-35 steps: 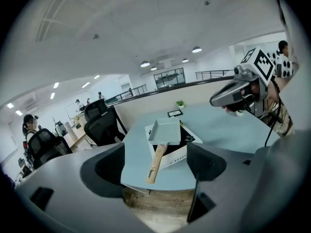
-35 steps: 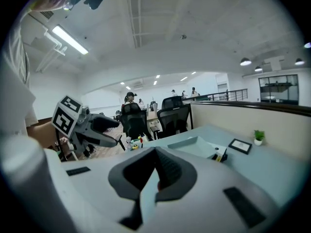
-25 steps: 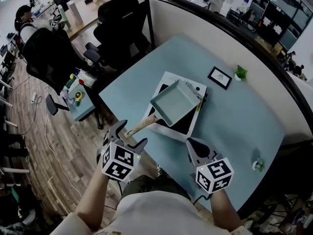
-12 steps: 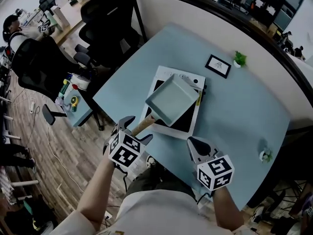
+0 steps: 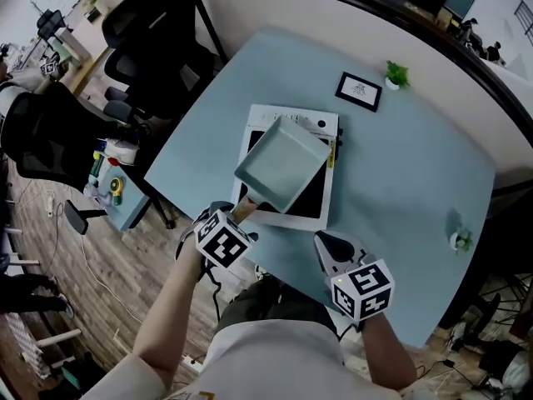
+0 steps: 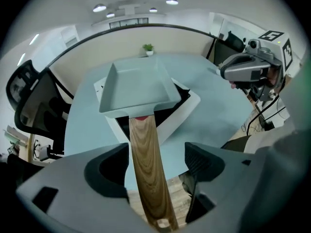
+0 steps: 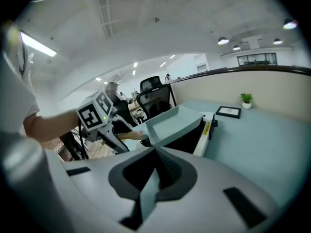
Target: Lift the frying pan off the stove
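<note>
**Head view.** The frying pan (image 5: 281, 167) is shown lying on the dark plate of the stove (image 5: 293, 117), which stands on the pale blue surface (image 5: 400, 165). The wooden handle (image 5: 243, 210) of the pan is directed toward the left tool (image 5: 233, 218). The right tool (image 5: 330, 245) is held over the near edge of the surface, to the right of the pan and apart from it. **Left gripper view.** The handle is seen between the spread jaws. It lies against the left jaw, and a clear gap is left to the right one, so no grip has yet been made. **Right gripper view.** The jaws are seen pressed together with nothing between them. The pan lies ahead and to the left. The step in hand is judged to be the grasp of the handle. The left jaws must next be closed firmly, and the pan raised level.
</note>
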Demonstrator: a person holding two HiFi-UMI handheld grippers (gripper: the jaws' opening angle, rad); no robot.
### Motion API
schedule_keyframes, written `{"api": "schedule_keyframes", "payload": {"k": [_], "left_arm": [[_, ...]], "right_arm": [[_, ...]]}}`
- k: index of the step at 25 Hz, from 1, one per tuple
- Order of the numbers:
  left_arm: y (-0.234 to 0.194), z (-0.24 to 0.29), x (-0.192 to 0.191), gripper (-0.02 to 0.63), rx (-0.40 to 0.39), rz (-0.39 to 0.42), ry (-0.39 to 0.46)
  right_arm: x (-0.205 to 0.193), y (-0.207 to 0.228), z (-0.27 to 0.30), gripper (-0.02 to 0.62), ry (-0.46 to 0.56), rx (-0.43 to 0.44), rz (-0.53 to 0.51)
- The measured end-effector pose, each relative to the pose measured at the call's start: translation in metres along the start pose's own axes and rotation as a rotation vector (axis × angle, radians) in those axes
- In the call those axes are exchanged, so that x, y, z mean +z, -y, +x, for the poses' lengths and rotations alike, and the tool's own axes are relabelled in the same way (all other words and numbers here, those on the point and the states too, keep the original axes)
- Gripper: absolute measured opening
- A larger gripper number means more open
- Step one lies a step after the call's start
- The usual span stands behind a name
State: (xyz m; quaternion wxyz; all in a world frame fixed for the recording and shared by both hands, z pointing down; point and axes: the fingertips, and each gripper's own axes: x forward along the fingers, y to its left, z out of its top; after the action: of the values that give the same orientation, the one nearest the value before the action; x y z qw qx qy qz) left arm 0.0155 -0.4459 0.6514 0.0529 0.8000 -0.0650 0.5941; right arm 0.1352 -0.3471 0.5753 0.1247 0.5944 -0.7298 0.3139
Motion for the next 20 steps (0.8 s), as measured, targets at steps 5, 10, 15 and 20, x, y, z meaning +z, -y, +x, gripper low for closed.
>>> {"api": "schedule_keyframes", "payload": {"k": [5, 10, 15, 20], "left_arm": [[-0.002, 0.019, 0.002, 0.339, -0.035, 0.006, -0.048], [-0.009, 0.028, 0.006, 0.167, -0.029, -0.025, -0.027], [-0.014, 0.029, 0.003, 0.123, -0.011, -0.075, 0.007], [-0.007, 0.023, -0.007, 0.117, -0.036, -0.081, 0.035]], "right_arm": [[-0.016, 0.006, 0.001, 0.005, -0.021, -0.024, 0.039], [-0.033, 0.013, 0.011, 0.005, -0.035, -0.038, 0.064], [-0.041, 0.014, 0.022, 0.005, -0.031, -0.039, 0.078], [-0.034, 0.005, 0.027, 0.005, -0.028, -0.026, 0.059]]}}
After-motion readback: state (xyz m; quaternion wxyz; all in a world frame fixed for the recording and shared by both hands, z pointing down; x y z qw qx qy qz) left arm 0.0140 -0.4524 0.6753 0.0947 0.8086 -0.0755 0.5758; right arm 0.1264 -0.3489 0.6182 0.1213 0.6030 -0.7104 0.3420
